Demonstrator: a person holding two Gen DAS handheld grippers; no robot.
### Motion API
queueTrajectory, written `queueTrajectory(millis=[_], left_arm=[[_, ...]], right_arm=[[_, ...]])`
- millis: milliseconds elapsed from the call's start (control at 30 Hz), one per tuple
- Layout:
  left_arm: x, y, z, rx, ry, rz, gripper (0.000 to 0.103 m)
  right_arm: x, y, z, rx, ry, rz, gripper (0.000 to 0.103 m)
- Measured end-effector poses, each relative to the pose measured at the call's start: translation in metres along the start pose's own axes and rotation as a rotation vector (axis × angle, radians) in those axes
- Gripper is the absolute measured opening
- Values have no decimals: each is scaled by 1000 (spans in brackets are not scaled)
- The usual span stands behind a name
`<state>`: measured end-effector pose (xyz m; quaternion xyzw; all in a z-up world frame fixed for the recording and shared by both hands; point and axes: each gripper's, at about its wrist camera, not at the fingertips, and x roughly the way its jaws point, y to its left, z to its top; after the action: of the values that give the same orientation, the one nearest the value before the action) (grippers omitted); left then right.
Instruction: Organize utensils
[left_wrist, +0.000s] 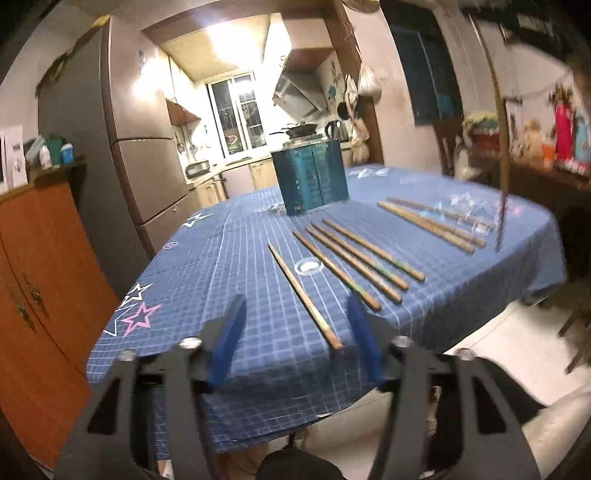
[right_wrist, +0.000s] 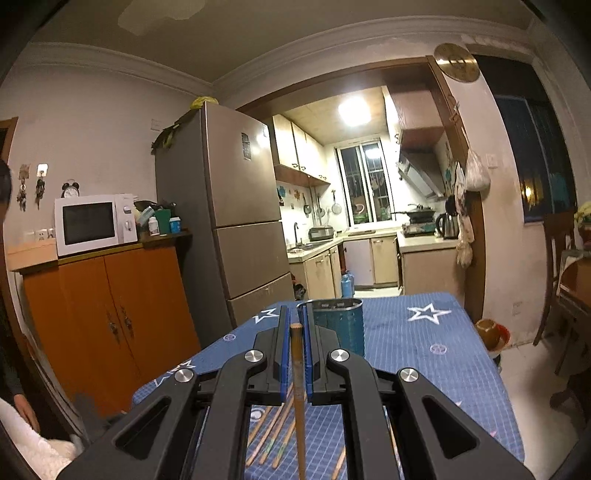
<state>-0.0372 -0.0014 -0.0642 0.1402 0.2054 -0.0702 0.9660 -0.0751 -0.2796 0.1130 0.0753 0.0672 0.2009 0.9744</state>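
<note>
Right gripper: clamped on one chopstick, held upright and lifted above the table, likely so its tip can drop straight into the holder.
Holder: teal, standing far on the table, just beyond the right gripper; top open.
Left gripper: jaws wide, holding nothing, hovering at the near edge over the nearest chopstick, probably lined up to take it.
Loose chopsticks: two groups lying flat near the holder, a middle row and a right cluster, still to be stowed.

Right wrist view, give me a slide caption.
Right gripper holds one chopstick upright above the blue table, near the holder.
</note>
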Motion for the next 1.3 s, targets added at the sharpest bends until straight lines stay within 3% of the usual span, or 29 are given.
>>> queueTrajectory(millis=[100,233,367,433,633,833,1000,1300], left_arm=[[16,-11,-15,-9,38,57,38],[18,-14,-23,-21,32,129,37],[25,-19,-24,-12,49,147,32],[30,-21,-25,-10,63,147,25],[28,-20,-27,-19,55,162,20],[27,-22,-30,-21,50,131,7],[27,-14,-31,-52,51,105,6],[9,13,-2,-92,-15,144,6]], right_arm=[[-7,-7,-7,12,5,4,8],[-13,-18,-15,30,15,5,8],[-19,-27,-19,42,11,5,8],[-21,-30,-20,47,6,5,8],[-22,-34,-23,55,3,2,8],[-18,-29,-22,37,2,8,8],[-13,-21,-21,22,3,12,8],[-10,-18,-16,14,-19,15,8]])
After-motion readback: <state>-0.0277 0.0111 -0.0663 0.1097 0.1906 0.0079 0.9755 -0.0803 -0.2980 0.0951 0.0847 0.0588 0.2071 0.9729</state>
